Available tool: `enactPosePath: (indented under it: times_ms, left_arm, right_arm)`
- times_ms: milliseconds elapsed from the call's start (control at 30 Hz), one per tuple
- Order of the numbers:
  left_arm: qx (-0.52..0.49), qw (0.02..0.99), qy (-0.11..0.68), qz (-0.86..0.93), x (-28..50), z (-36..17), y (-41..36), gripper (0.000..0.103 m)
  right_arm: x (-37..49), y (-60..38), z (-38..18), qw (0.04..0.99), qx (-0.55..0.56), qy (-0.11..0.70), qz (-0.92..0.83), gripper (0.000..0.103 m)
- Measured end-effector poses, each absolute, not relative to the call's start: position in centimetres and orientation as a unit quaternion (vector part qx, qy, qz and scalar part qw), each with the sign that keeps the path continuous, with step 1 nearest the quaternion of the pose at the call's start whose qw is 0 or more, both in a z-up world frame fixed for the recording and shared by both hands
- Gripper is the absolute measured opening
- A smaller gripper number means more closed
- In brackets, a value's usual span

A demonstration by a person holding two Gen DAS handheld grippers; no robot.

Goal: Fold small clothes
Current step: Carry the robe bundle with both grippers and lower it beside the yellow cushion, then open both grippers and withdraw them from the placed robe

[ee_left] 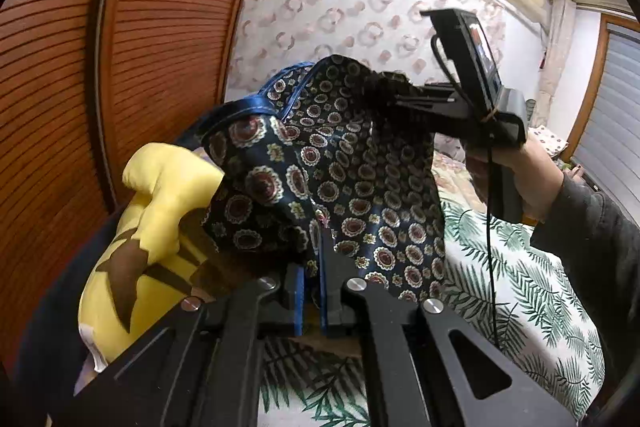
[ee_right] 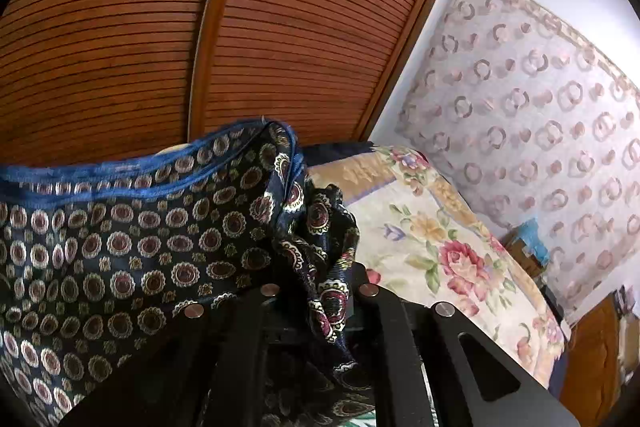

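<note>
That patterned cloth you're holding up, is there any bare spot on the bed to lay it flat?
Bare room: the leaf-print bedspread below the right gripper. Crowded: the yellow plush by the wooden doors, and the floral pillow against the wall. The left gripper also grips the cloth.

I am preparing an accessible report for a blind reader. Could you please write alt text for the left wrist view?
The left hand-held gripper is shut on a dark navy patterned silky garment with blue trim, while the right hand-held gripper grips its far end, holding it up above a leaf-print bedsheet. A yellow plush toy with brown markings sits left, before a brown slatted wooden door.
</note>
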State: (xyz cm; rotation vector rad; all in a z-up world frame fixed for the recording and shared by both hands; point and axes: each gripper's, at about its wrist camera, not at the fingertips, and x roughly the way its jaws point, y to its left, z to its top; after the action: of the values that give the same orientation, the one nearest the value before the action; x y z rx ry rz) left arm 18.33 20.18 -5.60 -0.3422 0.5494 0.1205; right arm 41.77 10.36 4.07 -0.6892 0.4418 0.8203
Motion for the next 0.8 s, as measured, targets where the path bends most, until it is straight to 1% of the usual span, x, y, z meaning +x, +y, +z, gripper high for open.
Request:
enactPosePath:
  times_ms: [33,67,100,133,167,233,267,300,333,400,433,467,500,600,667,733,800]
  left_arm:
    - [-0.167,0.946,0.272,0.061,18.2,-5.6,20.0,0.005]
    - [-0.167,0.945,0.275,0.063,18.2,-5.8,19.9,0.005]
    - [-0.166,0.944,0.276,0.063,18.1,-5.8,19.9,0.005]
    - [-0.165,0.944,0.278,0.064,18.1,-5.7,19.7,0.005]
    - [-0.161,0.944,0.28,0.067,18.2,-5.7,19.7,0.005]
    - [-0.156,0.943,0.285,0.076,18.3,-5.7,19.7,0.01]
    - [-0.155,0.943,0.285,0.077,18.3,-5.8,19.7,0.011]
    - [-0.156,0.943,0.285,0.077,18.3,-5.8,19.8,0.015]
    - [-0.157,0.943,0.284,0.076,18.3,-5.7,19.8,0.022]
    - [-0.156,0.944,0.281,0.078,18.1,-5.7,19.9,0.031]
    - [-0.156,0.944,0.281,0.079,18.0,-5.7,19.9,0.034]
    - [-0.156,0.943,0.282,0.079,18.0,-5.7,20.0,0.043]
    - [-0.157,0.943,0.282,0.079,17.9,-5.8,20.1,0.048]
    - [-0.152,0.943,0.284,0.083,17.6,-5.7,20.1,0.049]
    - [-0.143,0.945,0.282,0.089,17.2,-5.4,20.1,0.059]
    - [-0.14,0.947,0.274,0.091,16.8,-5.1,20.1,0.075]
    - [-0.138,0.95,0.266,0.091,16.2,-4.6,20.1,0.081]
  right_arm:
    - [41.9,9.7,4.0,0.839,-0.318,0.21,0.388,0.011]
    - [41.6,9.3,3.8,0.842,-0.309,0.212,0.389,0.02]
    - [41.6,8.9,4.0,0.846,-0.299,0.213,0.387,0.028]
    - [41.6,9.5,3.6,0.853,-0.288,0.215,0.379,0.042]
    - [41.8,9.0,3.9,0.856,-0.277,0.217,0.378,0.049]
    - [41.9,7.5,4.9,0.867,-0.25,0.213,0.374,0.052]
    - [41.6,6.9,5.2,0.871,-0.241,0.211,0.372,0.052]
    - [41.3,5.9,5.5,0.874,-0.231,0.21,0.373,0.052]
    - [40.9,5.4,5.5,0.874,-0.222,0.209,0.378,0.052]
    - [40.1,4.1,5.5,0.867,-0.203,0.215,0.4,0.052]
    - [39.8,3.8,5.2,0.867,-0.201,0.217,0.401,0.052]
    - [39.6,3.6,5.0,0.873,-0.208,0.214,0.387,0.052]
    - [39.8,3.6,4.8,0.877,-0.211,0.211,0.377,0.052]
    - [39.7,4.2,4.2,0.866,-0.199,0.227,0.4,0.052]
    - [40.0,4.7,3.0,0.854,-0.207,0.25,0.407,0.052]
    - [40.8,5.1,1.8,0.847,-0.213,0.273,0.403,0.052]
    - [41.9,5.6,0.2,0.843,-0.211,0.295,0.397,0.052]
